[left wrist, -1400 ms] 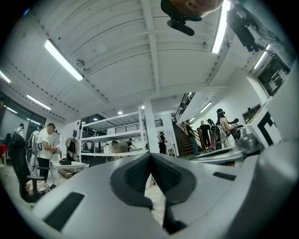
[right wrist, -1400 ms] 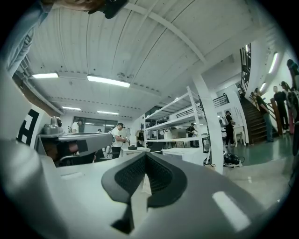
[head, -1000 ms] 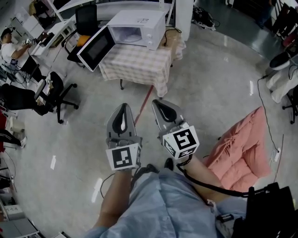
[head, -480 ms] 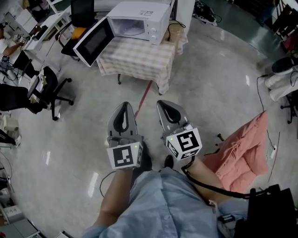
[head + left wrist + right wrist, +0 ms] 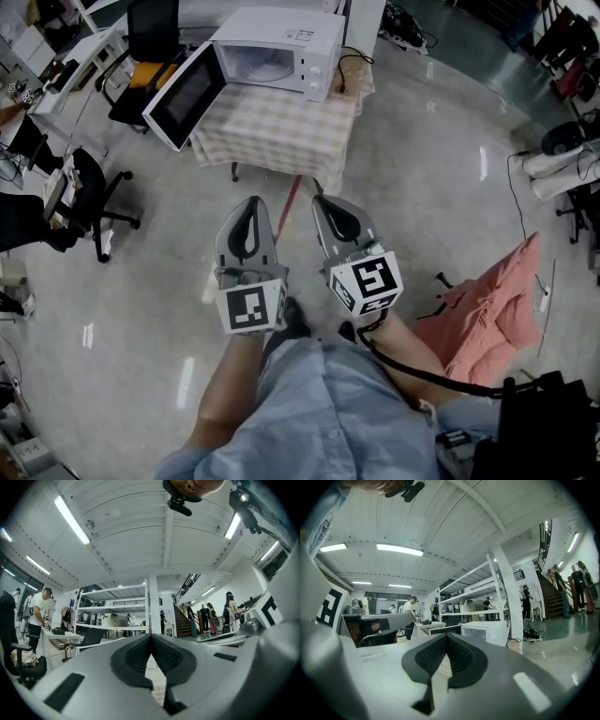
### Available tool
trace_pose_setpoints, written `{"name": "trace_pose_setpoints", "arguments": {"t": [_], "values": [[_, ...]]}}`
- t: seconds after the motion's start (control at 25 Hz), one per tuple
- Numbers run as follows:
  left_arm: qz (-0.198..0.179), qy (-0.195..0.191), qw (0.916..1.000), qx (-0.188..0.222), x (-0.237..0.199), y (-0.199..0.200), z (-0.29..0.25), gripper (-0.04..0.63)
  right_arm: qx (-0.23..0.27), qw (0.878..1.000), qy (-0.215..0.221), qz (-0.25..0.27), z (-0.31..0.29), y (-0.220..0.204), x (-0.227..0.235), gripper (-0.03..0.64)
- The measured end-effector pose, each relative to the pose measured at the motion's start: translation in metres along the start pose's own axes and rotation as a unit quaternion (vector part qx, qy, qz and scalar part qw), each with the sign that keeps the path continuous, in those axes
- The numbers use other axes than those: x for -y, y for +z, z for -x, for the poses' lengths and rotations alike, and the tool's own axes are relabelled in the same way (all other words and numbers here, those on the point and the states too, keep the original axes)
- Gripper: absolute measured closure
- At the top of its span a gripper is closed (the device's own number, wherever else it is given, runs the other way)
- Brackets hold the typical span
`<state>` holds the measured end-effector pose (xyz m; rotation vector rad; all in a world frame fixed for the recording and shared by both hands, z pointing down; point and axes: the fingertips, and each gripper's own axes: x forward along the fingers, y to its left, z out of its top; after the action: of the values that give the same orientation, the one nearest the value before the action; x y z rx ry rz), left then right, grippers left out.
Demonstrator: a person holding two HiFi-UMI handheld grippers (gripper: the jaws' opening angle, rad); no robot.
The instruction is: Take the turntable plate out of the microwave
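Turntable plate: inside the microwave, seen only as a pale shape on the floor of the open cavity; too small to tell more.
Microwave: white, it stands on a surface covered with a checked cloth, at the far side of it.
Microwave door: wide open, swung out to the left of the microwave and hanging past the edge of the surface.
Left gripper: well apart from the microwave, in front of it over the floor, pointing toward it. Its jaws are clenched; the pads meet at the tip and nothing is between them.
Right gripper: just beside the left gripper, equally far from the microwave and pointing the same way. Its jaws are pressed together and it carries nothing.
Cable: black, it lies on the surface at the right side of the microwave.
Office chair: black, to the left of the microwave and nearer to the person.
Pink cloth: far to the right of the microwave, low in the head view, close to the person's right arm.
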<state>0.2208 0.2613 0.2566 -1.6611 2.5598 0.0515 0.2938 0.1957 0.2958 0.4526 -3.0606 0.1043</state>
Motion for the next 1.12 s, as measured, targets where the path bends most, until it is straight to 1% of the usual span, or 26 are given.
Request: {"name": "trace_pose_setpoints", "arguments": {"t": [0.16,0.36,0.52,0.92,1.12], "values": [[0.0,-0.009,1.0,0.001,-0.024,-0.001,-0.011,0.588,-0.002,1.0,-0.003,0.005,-0.031,0.003,-0.01,0.615],[0.003,-0.01,0.9998,0.017,-0.057,0.003,-0.023,0.588,-0.001,1.0,-0.003,0.008,-0.066,0.006,-0.025,0.615],[0.009,-0.008,0.9998,0.016,-0.074,0.001,-0.031,0.588,-0.002,1.0,0.002,0.012,-0.087,0.01,-0.032,0.615],[0.01,-0.012,0.9999,0.006,-0.098,-0.013,-0.061,0.588,-0.011,1.0,-0.003,0.008,-0.128,0.002,-0.022,0.615],[-0.002,-0.015,0.9999,0.0,-0.113,-0.021,-0.085,0.588,-0.015,1.0,-0.002,0.002,-0.162,-0.003,-0.011,0.615]]}}
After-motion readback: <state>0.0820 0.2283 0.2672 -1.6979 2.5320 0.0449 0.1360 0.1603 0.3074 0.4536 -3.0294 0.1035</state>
